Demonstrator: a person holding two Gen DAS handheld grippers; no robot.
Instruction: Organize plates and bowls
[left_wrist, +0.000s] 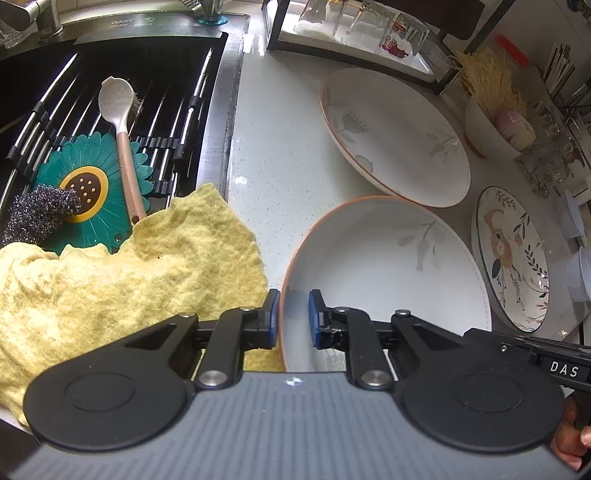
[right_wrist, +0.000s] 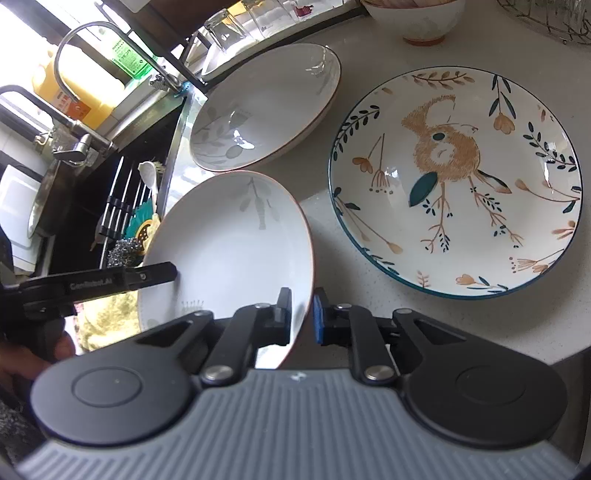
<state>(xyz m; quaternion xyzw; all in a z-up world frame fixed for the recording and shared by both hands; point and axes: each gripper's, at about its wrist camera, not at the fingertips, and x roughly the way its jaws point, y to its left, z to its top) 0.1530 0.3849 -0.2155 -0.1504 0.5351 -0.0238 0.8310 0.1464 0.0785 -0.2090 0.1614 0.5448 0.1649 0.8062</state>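
Left wrist: both grippers (left_wrist: 291, 317) (right_wrist: 302, 317) astride near plate (left_wrist: 384, 273) rim, opposite sides.

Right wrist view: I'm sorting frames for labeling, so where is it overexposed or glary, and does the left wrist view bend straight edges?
Right wrist view: the window area behind the faucet is blown out, and small glare spots sit on the squirrel plate. Left wrist view: fisheye bows the sink edge, glare streaks the counter, and the near plate stays sharp.
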